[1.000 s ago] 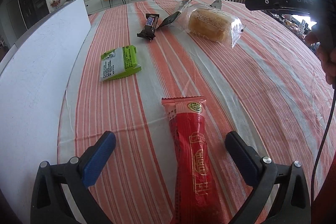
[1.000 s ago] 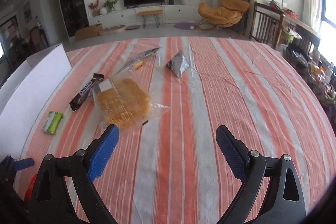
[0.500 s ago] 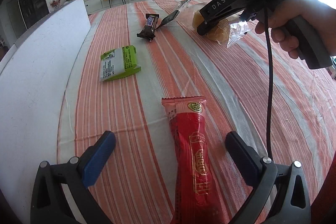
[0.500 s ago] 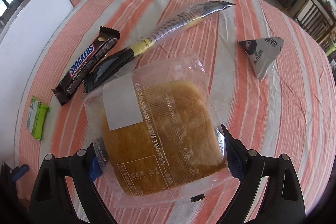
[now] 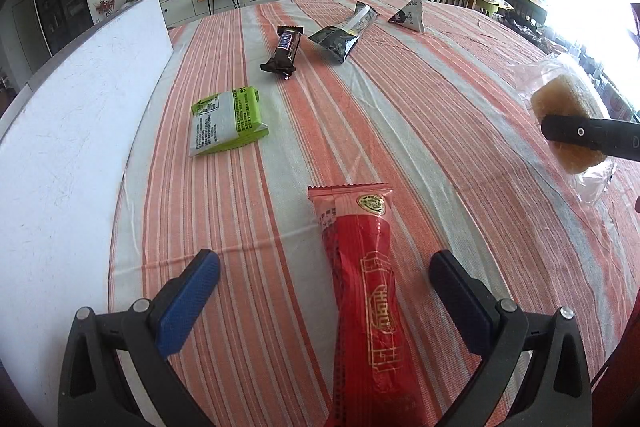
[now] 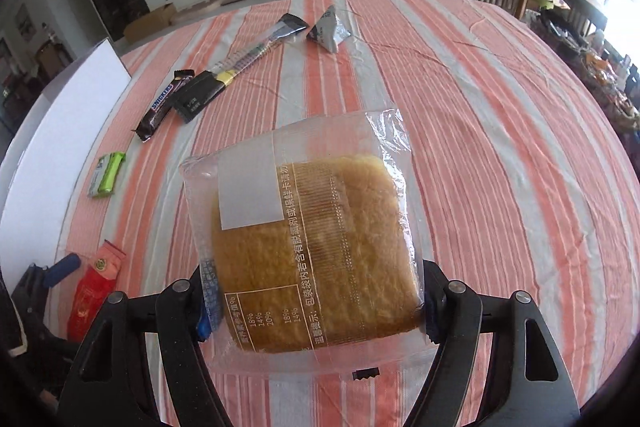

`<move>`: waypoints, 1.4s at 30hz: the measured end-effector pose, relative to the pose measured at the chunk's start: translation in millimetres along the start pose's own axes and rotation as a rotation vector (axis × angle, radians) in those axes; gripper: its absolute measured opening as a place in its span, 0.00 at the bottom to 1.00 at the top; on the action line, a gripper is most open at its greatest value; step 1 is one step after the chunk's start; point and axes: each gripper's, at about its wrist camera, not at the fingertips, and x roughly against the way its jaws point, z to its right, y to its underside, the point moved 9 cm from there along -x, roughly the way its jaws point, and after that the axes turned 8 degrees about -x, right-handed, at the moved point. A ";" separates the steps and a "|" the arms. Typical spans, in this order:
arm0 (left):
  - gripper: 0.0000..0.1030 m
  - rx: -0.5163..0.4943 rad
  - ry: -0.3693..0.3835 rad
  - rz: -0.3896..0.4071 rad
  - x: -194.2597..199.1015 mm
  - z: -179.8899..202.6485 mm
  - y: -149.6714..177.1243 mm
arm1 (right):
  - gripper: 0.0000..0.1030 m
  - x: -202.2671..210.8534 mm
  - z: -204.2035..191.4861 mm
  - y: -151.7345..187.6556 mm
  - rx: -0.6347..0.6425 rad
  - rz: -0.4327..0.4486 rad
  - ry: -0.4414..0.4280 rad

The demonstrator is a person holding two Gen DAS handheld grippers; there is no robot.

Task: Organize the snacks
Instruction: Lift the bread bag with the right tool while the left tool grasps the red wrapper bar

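My right gripper (image 6: 316, 303) is shut on a clear-wrapped bread cake (image 6: 312, 251) and holds it above the striped tablecloth; the cake also shows in the left wrist view (image 5: 568, 123) at the far right. My left gripper (image 5: 324, 291) is open, its fingers on either side of a long red snack pack (image 5: 364, 291) lying on the cloth. A green packet (image 5: 226, 121), a Snickers bar (image 5: 285, 51), a long black-and-clear pack (image 5: 344, 35) and a triangular grey pack (image 5: 408, 15) lie further out.
A white box wall (image 5: 72, 115) runs along the table's left side. The round table with the orange-striped cloth (image 6: 500, 131) curves off at right. Chairs and a TV unit stand beyond the far edge.
My right gripper has closed on the bread cake and lifted it off the cloth toward the right. My left gripper and the red pack have not moved.
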 end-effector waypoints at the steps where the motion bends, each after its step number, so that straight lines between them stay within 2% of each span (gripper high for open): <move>1: 1.00 0.000 0.000 0.000 0.4 0.1 0.4 | 0.74 0.6 2.1 4.8 -0.007 0.007 0.000; 5: 1.00 0.000 0.000 0.000 0.3 0.2 0.4 | 0.75 -20.6 5.2 8.8 -0.052 0.006 0.014; 10: 1.00 0.000 0.000 0.000 0.2 0.2 0.4 | 0.78 -23.8 8.8 5.7 -0.112 0.068 0.005; 15: 1.00 0.000 0.000 0.000 0.2 0.3 0.3 | 0.80 -25.9 7.9 6.9 -0.078 0.113 0.028; 19: 1.00 0.000 0.000 0.001 0.5 0.5 0.7 | 0.83 -28.9 5.1 7.6 -0.053 0.102 0.052; 23: 1.00 0.000 0.000 0.001 0.2 0.4 0.4 | 0.87 -33.9 1.8 10.0 -0.011 0.087 0.114; 42: 1.00 0.000 0.000 0.001 0.4 0.1 0.6 | 0.89 -33.1 6.0 11.4 -0.020 0.087 0.108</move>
